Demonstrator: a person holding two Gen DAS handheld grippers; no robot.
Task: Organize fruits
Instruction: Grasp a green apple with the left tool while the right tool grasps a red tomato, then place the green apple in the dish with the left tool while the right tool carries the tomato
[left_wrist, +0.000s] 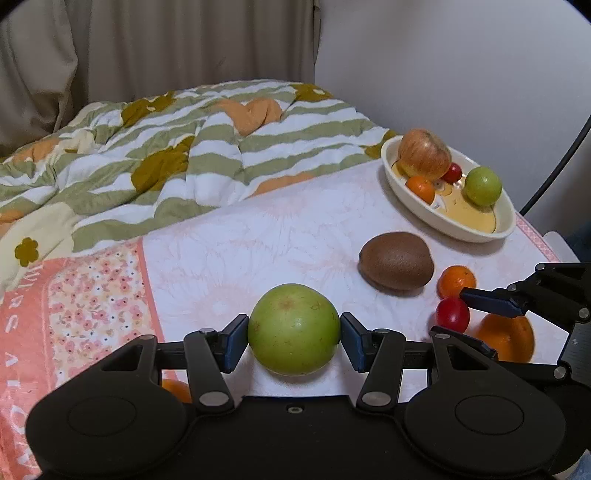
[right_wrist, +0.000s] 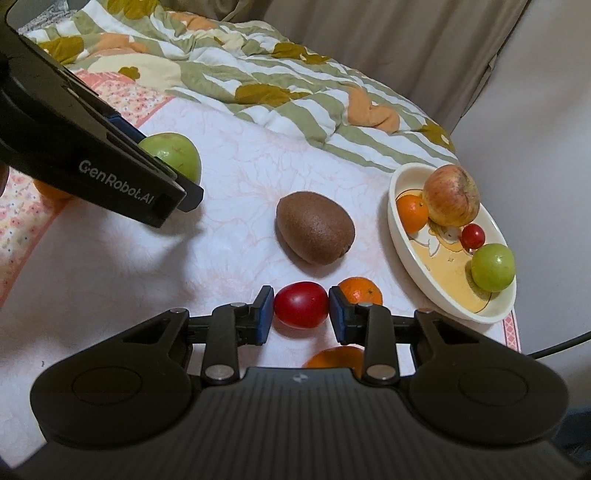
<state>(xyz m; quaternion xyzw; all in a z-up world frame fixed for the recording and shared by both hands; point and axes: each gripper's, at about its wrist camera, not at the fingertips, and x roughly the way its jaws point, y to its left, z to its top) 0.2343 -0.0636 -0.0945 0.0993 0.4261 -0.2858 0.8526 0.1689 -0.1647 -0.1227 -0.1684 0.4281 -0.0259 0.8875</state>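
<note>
Item 1: green apple (left_wrist: 293, 329), gripped betw. the blue pads of the left gripper (left_wrist: 294, 341), low over the white floral sheet (left_wrist: 258, 236).
Item 2: red cherry tomato (right_wrist: 301, 304), clamped by the right gripper (right_wrist: 301, 317), at sheet level; contact w/ sheet cannot be told.
Item 3: kiwi (right_wrist: 315, 228), laid on the sheet betw. both grippers and the dish.
Item 4: small orange (right_wrist: 361, 290), seen just behind the right pad; larger orange (left_wrist: 506, 338) partly hidden nearer the cam.
Item 5: cream oval dish (right_wrist: 410, 251), far right, loaded w/ red apple (right_wrist: 451, 195), mandarin (right_wrist: 412, 213), 2nd cherry tomato (right_wrist: 472, 236), 2nd green apple (right_wrist: 493, 267).
Item 6: striped quilt (left_wrist: 166, 147), bunched behind.
</note>
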